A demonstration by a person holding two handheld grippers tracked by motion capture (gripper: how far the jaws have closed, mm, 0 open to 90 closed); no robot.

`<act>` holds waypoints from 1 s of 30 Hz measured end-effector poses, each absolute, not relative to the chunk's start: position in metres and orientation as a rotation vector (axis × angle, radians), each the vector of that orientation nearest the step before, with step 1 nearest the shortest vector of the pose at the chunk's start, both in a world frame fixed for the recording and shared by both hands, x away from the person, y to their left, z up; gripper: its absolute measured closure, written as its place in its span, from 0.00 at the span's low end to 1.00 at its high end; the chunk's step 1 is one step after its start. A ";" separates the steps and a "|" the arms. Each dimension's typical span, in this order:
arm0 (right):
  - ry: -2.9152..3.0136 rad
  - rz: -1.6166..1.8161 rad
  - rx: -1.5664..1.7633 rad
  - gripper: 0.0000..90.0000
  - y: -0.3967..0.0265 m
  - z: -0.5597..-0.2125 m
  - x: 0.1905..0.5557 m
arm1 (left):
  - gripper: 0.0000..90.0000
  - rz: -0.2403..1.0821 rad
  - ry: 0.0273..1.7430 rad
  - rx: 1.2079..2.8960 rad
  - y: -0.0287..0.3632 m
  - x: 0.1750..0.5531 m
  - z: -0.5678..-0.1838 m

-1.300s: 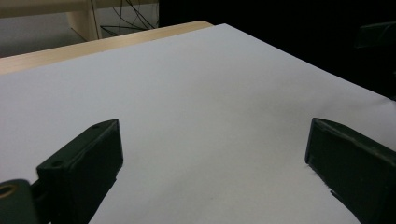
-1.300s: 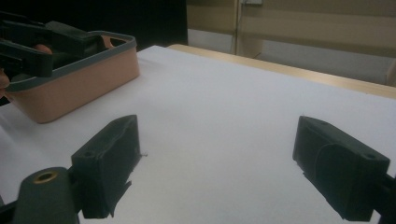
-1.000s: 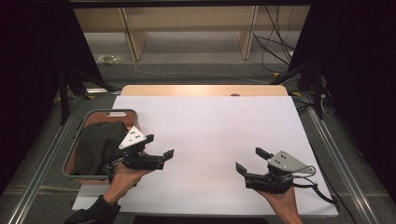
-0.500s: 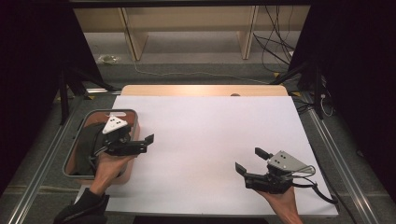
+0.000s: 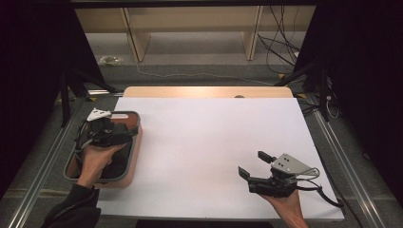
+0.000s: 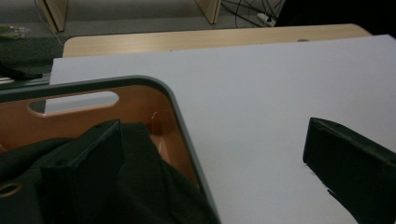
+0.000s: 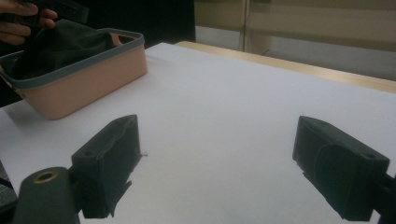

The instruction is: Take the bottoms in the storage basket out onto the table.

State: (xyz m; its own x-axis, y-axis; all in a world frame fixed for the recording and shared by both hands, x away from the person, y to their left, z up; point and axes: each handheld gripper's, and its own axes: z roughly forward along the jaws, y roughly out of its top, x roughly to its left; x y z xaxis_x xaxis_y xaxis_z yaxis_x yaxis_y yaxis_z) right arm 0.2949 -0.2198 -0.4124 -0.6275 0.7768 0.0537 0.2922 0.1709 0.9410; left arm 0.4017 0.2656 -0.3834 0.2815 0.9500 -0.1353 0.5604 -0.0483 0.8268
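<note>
No readable brands, labels or writing on anything here. Left gripper (image 5: 124, 133) is over the pink basket (image 5: 134, 156) at the desk's left edge, jaws spread wide: in the left gripper view one jaw sits down on the dark cloth (image 6: 144, 186) inside the basket, the other hangs outside the grey rim, over the white desk top (image 5: 209, 142). Not gripping anything. Cloth fills the basket, bunched up near the slot handle at the far wall. Right gripper (image 5: 254, 165) is near the desk's front right corner, well apart from the basket, jaws also spread, nothing between them, just above bare white surface. Wooden strip runs along the desk's far edge; cables (image 5: 280, 38) on the floor behind. Nothing lies btw. the two grippers.
</note>
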 end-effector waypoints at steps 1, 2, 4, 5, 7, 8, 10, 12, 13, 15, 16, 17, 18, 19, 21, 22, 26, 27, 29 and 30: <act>2.010 1.459 1.011 0.18 -0.220 -0.412 0.295 | 0.05 0.575 1.398 1.724 0.268 0.403 -0.383; 2.011 1.459 1.009 0.18 -0.220 -0.412 0.295 | 0.05 0.547 1.422 1.725 0.273 0.405 -0.382; 2.019 1.455 1.010 0.18 -0.220 -0.413 0.296 | 0.05 0.569 1.445 1.708 0.279 0.405 -0.381; 2.024 1.454 1.010 0.18 -0.219 -0.413 0.296 | 0.05 0.576 1.454 1.704 0.282 0.405 -0.381; 2.030 1.456 1.010 0.18 -0.219 -0.413 0.296 | 0.05 0.563 1.473 1.723 0.289 0.406 -0.378; 2.031 1.457 1.010 0.18 -0.219 -0.413 0.296 | 0.05 0.557 1.483 1.733 0.292 0.407 -0.377; 2.032 1.457 1.009 0.18 -0.219 -0.413 0.296 | 0.05 0.568 1.504 1.748 0.299 0.407 -0.374; 2.036 1.457 1.007 0.18 -0.219 -0.413 0.296 | 0.05 0.573 1.525 1.756 0.307 0.407 -0.371; 2.039 1.457 1.008 0.18 -0.219 -0.413 0.296 | 0.05 0.569 1.536 1.758 0.312 0.407 -0.370; 2.044 1.459 1.004 0.18 -0.219 -0.414 0.296 | 0.05 0.554 1.554 1.781 0.320 0.407 -0.369; 2.046 1.459 1.004 0.18 -0.219 -0.414 0.296 | 0.05 0.561 1.568 1.786 0.324 0.406 -0.369; 2.047 1.460 1.007 0.18 -0.218 -0.414 0.296 | 0.05 0.568 1.576 1.786 0.327 0.406 -0.369; 2.049 1.461 1.006 0.18 -0.218 -0.414 0.296 | 0.05 0.568 1.588 1.778 0.330 0.406 -0.369; 2.049 1.461 1.006 0.18 -0.218 -0.414 0.296 | 0.05 0.563 1.591 1.776 0.331 0.406 -0.369; 2.053 1.462 1.005 0.18 -0.218 -0.414 0.297 | 0.04 0.521 1.597 1.784 0.335 0.407 -0.371; 2.056 1.461 1.007 0.18 -0.218 -0.414 0.297 | 0.02 0.505 1.604 1.790 0.337 0.407 -0.372; 2.073 1.454 1.005 0.18 -0.218 -0.414 0.297 | 0.02 0.472 1.637 1.823 0.337 0.409 -0.380; 2.077 1.454 1.006 0.18 -0.218 -0.414 0.297 | 0.02 0.465 1.639 1.829 0.337 0.410 -0.381; 2.080 1.455 1.005 0.18 -0.218 -0.415 0.297 | 0.00 0.452 1.649 1.844 0.337 0.412 -0.385; 2.083 1.453 1.005 0.18 -0.217 -0.415 0.297 | 0.00 0.444 1.653 1.845 0.337 0.412 -0.387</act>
